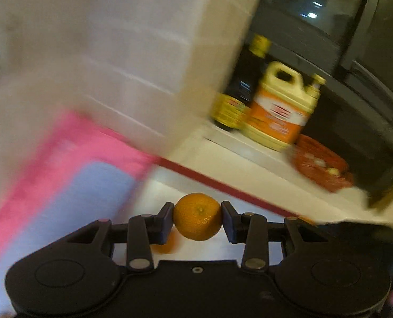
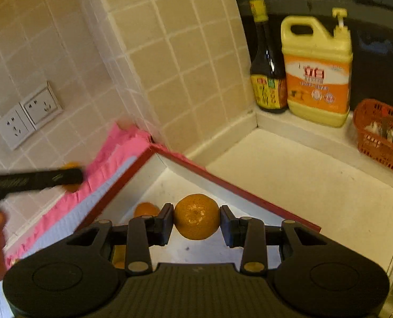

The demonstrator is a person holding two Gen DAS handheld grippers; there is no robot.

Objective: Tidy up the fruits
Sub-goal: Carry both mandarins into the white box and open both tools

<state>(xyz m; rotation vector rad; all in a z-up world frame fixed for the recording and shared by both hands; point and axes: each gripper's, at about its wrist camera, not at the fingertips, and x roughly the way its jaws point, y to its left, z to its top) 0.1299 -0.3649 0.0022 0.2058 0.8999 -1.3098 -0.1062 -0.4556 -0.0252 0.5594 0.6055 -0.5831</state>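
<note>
I hold one mandarin (image 1: 198,216) in my left tongs (image 1: 198,218) and another mandarin (image 2: 196,216) in my right tongs (image 2: 196,218), each pinched at its widest, low centre of frame, above the red-rimmed box (image 2: 249,193). They seem light, soft-skinned and easily bruised, so a gentle squeeze across the middle suits them. More fruit (image 2: 146,209) lies in the box. Beyond, upper right, a dark bottle (image 2: 266,63), yellow jug (image 2: 317,69) and orange basket (image 2: 382,135) stand on the surface (image 2: 302,185).
</note>
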